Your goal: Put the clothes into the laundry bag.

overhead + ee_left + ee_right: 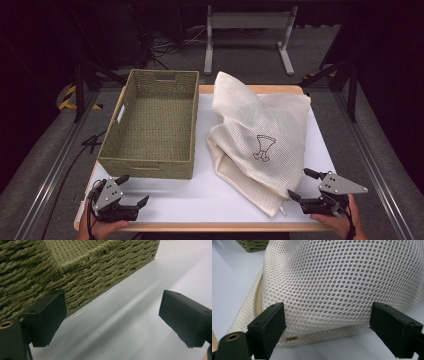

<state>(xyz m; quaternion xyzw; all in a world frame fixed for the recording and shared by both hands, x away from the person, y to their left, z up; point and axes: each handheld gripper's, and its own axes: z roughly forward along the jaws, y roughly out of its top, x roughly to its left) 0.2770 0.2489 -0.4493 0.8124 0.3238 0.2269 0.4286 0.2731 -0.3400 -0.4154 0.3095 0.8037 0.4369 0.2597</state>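
The mesh bag [260, 135] is cream-white, its weave a regular honeycomb of small holes, with a dark outlined emblem printed on its upper face and a beige zip band along its edge. The basket [150, 122] is olive-green twisted rope. The worktop [200, 200] is white with a pale wooden rim. Both tongs are black, topped with grey plates.

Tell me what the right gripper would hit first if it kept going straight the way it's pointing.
Most likely the cream mesh bag: the right gripper stands open, aimed at its near edge, apparently just short of touching.
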